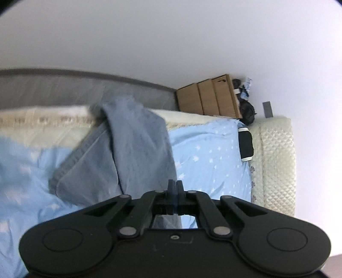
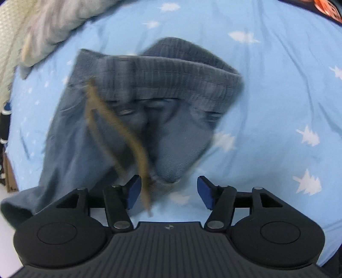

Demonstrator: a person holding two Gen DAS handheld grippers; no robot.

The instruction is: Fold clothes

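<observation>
Blue-grey trousers (image 1: 136,145) lie across a light blue sheet with white tree prints (image 1: 209,154). My left gripper (image 1: 175,186) is shut, and a fold of the trousers runs up into its closed fingers, stretched taut away from the bed. In the right wrist view the elastic waistband (image 2: 171,85) faces me, bunched and blurred, with a tan drawstring (image 2: 119,130) dangling towards the camera. My right gripper (image 2: 168,178) stands open just above the trousers' near edge. The drawstring's end hangs by its left blue pad (image 2: 134,188), and no pad presses on cloth.
A cardboard box (image 1: 209,96) and dark bags stand behind the bed's far corner. A black pouch (image 1: 245,145) lies at the sheet's right edge beside the quilted mattress (image 1: 275,160). A pale grey garment (image 2: 55,25) lies at the top left, and a dark item with orange print (image 2: 327,8) at the top right.
</observation>
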